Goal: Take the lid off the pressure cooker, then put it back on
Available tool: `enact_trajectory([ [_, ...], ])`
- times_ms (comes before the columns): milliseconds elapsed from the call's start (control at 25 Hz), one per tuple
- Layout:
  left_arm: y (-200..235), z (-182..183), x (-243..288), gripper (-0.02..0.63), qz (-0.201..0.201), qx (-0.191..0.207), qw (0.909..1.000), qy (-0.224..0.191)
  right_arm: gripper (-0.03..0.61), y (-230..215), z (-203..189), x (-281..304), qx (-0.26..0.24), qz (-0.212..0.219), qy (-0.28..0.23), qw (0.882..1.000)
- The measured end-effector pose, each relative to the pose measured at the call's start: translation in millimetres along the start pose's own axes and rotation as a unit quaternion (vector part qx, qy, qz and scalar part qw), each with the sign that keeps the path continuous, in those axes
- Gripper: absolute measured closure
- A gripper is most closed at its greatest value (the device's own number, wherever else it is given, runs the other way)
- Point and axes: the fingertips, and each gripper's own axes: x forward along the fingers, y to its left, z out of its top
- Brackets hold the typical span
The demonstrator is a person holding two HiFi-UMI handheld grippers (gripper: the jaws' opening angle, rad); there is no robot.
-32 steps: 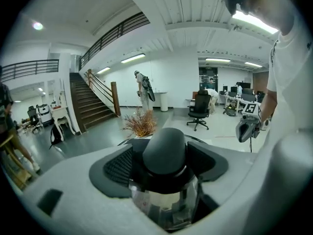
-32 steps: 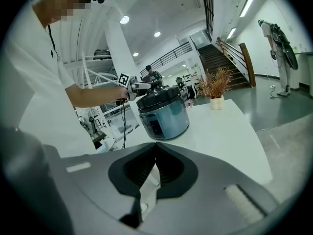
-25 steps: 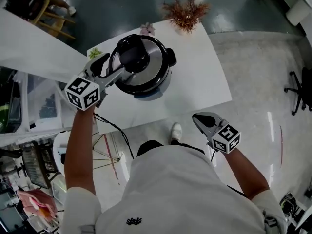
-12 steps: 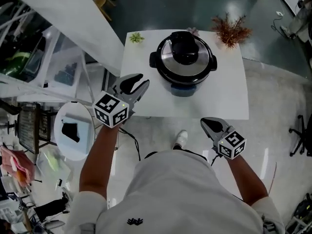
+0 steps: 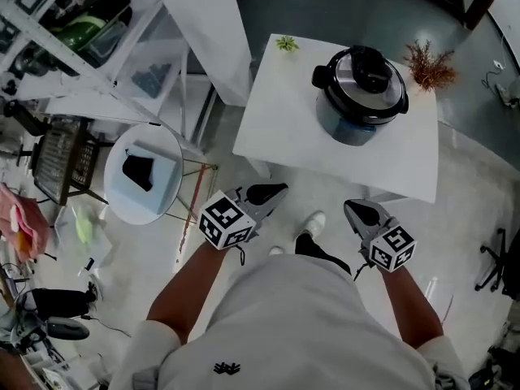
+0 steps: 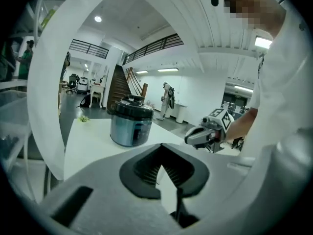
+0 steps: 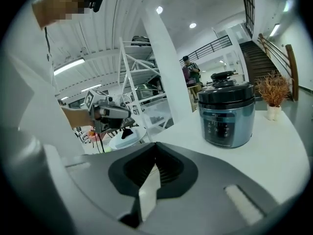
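Left tongs [image 5: 275,192] have just been closing and now sit shut, nothing between the jaws. Right tongs [image 5: 355,210] look closed and empty too, as far as the tips show. Both hover over the floor, off the near edge of the white table [image 5: 284,128]. The pressure cooker [image 5: 357,108] stands well beyond them, far right on the table, lid [image 5: 370,75] on.

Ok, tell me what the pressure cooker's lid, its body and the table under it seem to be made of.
Lid: likely brushed steel, silvery with a bright sheen; its knob looks like glossy black plastic.
Body: blue-grey, smooth and slightly reflective, probably painted metal, though plastic is possible.
Table: flat, matte white top, perhaps laminate; the pictures cannot settle it.
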Motion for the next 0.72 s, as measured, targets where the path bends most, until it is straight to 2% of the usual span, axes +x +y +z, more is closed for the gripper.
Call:
enact_trajectory([
  [240, -69.0, -62.9, -35.1, 0.607, -0.043, -0.005, 0.9985, 0.035, 0.568, 74.5, -40.7, -12.2, 0.017, -0.004, 0.011, 1.0],
  [400, -98.5, -90.7, -53.1, 0.607, -0.063, -0.012, 0.9967, 0.051, 0.568, 111.3, -63.0, -22.0, 0.024, -0.009, 0.017, 1.0],
  [720, -138.2, -96.0, -55.5, 0.607, -0.069, -0.006, 0.9964, 0.049, 0.568, 128.9, -62.0, -52.0, 0.007, -0.019, -0.002, 1.0],
])
